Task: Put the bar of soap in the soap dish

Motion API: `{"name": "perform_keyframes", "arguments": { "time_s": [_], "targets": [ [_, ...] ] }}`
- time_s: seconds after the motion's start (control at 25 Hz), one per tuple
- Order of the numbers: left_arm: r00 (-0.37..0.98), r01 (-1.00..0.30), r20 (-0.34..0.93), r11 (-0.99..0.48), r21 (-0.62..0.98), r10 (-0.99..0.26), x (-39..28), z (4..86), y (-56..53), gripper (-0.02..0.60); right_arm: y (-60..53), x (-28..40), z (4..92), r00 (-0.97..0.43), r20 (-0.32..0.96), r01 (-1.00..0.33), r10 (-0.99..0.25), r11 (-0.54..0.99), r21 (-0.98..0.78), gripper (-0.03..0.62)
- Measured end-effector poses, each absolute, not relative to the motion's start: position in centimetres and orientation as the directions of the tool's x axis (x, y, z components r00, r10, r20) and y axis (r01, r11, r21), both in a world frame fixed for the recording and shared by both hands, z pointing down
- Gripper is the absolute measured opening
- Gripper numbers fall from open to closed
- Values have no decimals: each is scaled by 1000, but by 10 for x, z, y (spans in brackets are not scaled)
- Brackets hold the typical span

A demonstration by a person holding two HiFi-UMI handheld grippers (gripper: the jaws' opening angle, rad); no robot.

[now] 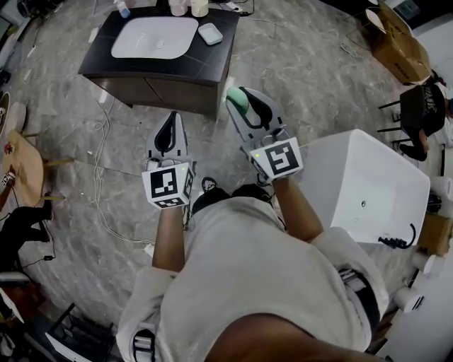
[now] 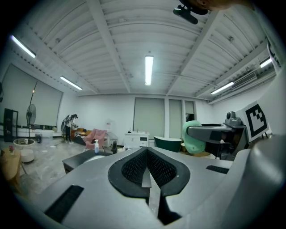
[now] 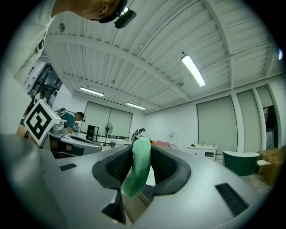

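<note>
A pale green bar of soap (image 1: 236, 100) stands on edge between the jaws of my right gripper (image 1: 241, 92), which is shut on it and held out level over the floor. The right gripper view shows the soap (image 3: 138, 170) upright between the black pads. My left gripper (image 1: 170, 117) is beside it to the left, its pads (image 2: 134, 167) meeting at the tip with nothing between them. From there the soap (image 2: 193, 136) shows off to the right. The light soap dish (image 1: 210, 33) lies on the dark vanity (image 1: 106, 53) ahead, right of the white basin (image 1: 154, 37).
A white bathtub (image 1: 368, 187) stands close on the right. Cables trail over the marble floor (image 1: 106, 162) on the left. A cardboard box (image 1: 400, 42) and a dark chair (image 1: 421, 106) are at the far right. Bottles (image 1: 122, 7) stand at the vanity's back edge.
</note>
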State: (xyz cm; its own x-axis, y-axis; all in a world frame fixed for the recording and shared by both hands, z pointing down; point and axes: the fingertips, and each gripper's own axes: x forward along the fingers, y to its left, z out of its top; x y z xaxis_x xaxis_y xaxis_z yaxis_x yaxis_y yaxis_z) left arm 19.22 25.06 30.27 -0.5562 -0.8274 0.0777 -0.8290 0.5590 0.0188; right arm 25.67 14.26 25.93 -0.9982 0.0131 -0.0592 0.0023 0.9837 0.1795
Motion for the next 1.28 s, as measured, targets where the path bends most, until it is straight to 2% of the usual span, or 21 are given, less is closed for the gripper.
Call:
{"name": "perform_keyframes", "arguments": {
  "time_s": [0.52, 0.84, 1.0, 1.28],
  "targets": [
    [-500, -858, 122, 510, 62, -857, 132, 329, 222, 17, 116, 192, 275, -999, -17, -35, -33, 988, 152, 126],
    [-468, -880, 119, 474, 24, -876, 53, 325, 157, 17, 55, 120, 278, -997, -50, -58, -52, 989, 133, 126],
    [-444, -894, 132, 449, 10, -886, 18, 324, 120, 17, 21, 85, 286, -996, -24, -84, -82, 991, 104, 126],
    [-406, -908, 199, 418, 21, -892, -25, 342, 69, 17, -21, 40, 294, -995, -53, -91, -87, 993, 71, 126]
  ]
}}
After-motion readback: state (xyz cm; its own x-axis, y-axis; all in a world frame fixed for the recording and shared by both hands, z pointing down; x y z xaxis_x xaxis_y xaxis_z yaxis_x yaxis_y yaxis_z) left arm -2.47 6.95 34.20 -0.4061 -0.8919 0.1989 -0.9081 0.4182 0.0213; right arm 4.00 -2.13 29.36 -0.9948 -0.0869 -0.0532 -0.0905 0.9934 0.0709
